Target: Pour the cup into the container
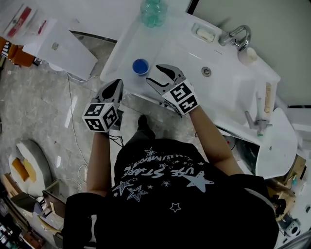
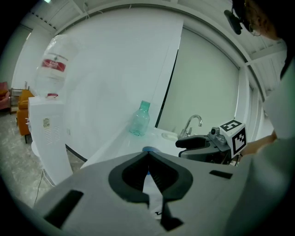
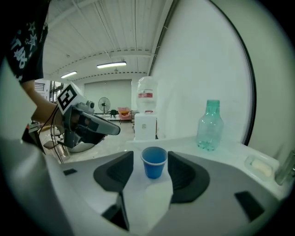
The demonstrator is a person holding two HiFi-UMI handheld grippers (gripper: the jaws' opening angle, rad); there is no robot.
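One small blue cup (image 1: 140,66), upright on the white counter (image 1: 167,48), near the green bottle (image 1: 153,12), on the person's side of it. Probably light, thin-walled and easily crushed, so best pinched gently at mid-wall. Right gripper (image 1: 152,73) parted around nothing, lined up just short of the cup. Left gripper (image 2: 148,154) closed, empty.

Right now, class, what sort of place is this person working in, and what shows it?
Probably a washing corner in a workplace hall: a white sink with a tap, a soap dish, and a water dispenser nearby.
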